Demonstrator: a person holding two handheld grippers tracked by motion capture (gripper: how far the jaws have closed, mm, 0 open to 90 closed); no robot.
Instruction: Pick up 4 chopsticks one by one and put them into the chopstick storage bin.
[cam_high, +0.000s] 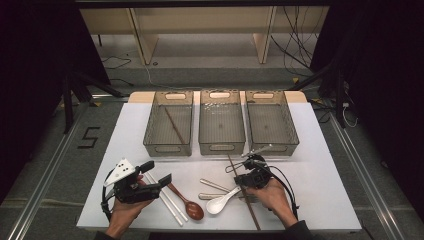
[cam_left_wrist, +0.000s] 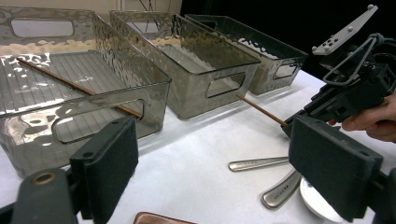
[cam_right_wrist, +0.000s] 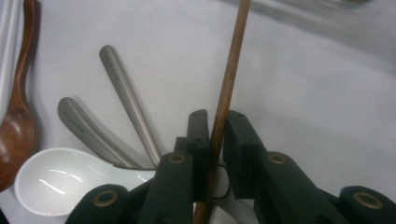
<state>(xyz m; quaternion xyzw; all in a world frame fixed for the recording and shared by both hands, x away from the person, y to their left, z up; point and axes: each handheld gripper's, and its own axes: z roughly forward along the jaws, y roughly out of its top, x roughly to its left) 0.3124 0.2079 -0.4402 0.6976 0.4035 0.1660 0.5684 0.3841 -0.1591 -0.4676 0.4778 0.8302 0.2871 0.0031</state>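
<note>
Right gripper view: right gripper (cam_right_wrist: 215, 140) has its jaws nearly shut around a brown wooden chopstick (cam_right_wrist: 229, 79), left pad touching, a sliver of gap at the right pad, so grip looks not quite seated. The chopstick lies on the white table (cam_high: 320, 190), running 12 to 6 o'clock, just right of the white ceramic spoon (cam_high: 220, 204). Judged light, stiff, thin, smooth, likely to pivot; take it mid-length. Left gripper (cam_high: 150, 181) wide open, empty.
</note>
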